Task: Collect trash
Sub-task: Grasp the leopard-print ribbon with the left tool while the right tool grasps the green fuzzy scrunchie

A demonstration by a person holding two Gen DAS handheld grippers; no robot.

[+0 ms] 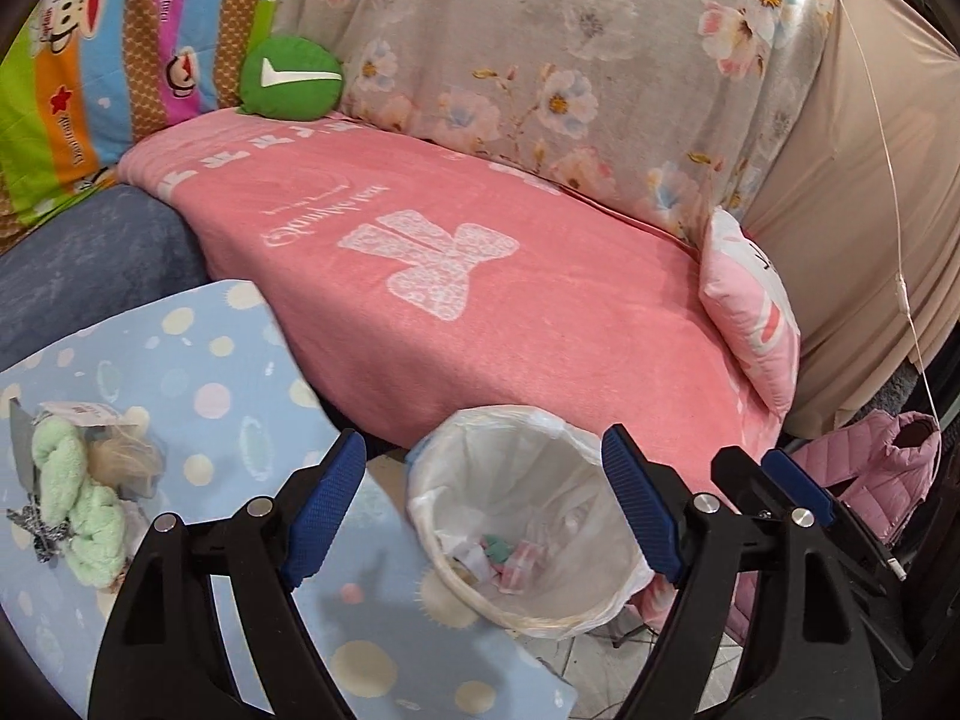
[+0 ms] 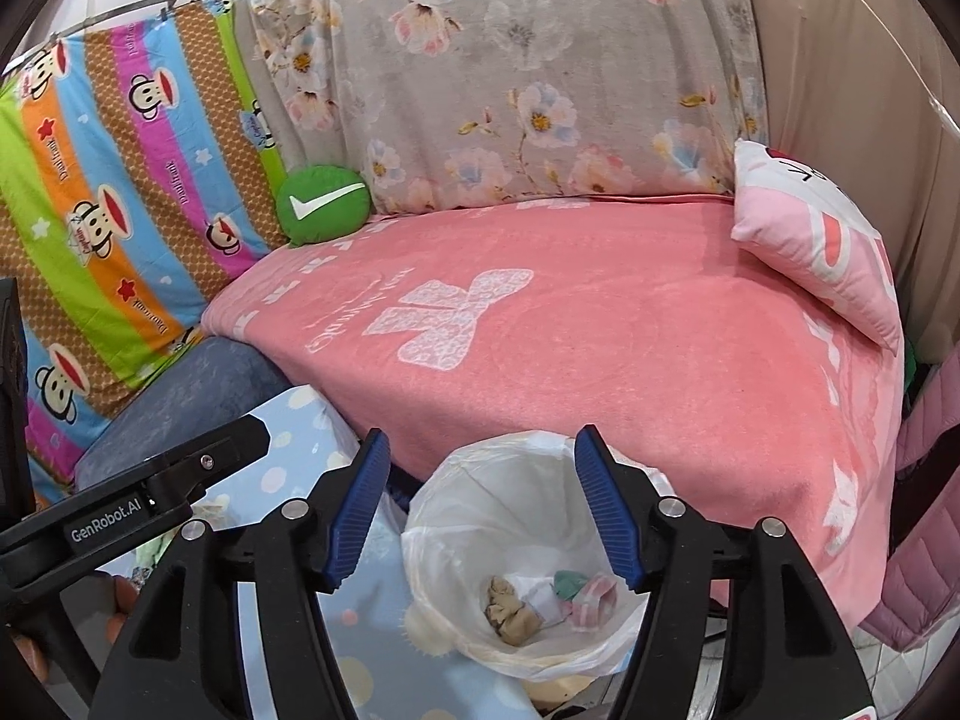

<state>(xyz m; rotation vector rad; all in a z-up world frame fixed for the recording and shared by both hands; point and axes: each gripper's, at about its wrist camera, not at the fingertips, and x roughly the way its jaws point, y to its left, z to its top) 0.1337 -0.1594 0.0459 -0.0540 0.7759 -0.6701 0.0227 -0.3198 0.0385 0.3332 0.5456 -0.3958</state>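
Observation:
A waste bin lined with a white plastic bag [image 1: 456,480] [image 2: 474,492] stands on the floor between the blue dotted table and the pink sofa. Crumpled paper and wrappers [image 2: 552,597] [image 1: 507,552] lie at its bottom. My left gripper [image 1: 483,504] is open and empty, above the bin. My right gripper [image 2: 480,507] is open and empty, also above the bin mouth. The right gripper's fingers [image 1: 798,486] show at the right of the left wrist view. The left gripper's body [image 2: 150,492] shows at the left of the right wrist view.
A blue dotted table [image 1: 198,360] holds a green knitted cloth with tags and bits [image 1: 78,480]. The sofa has a pink blanket [image 1: 480,276], a green round cushion [image 1: 292,79] and a pink pillow [image 1: 750,312]. A pink padded jacket [image 1: 870,468] lies at the right.

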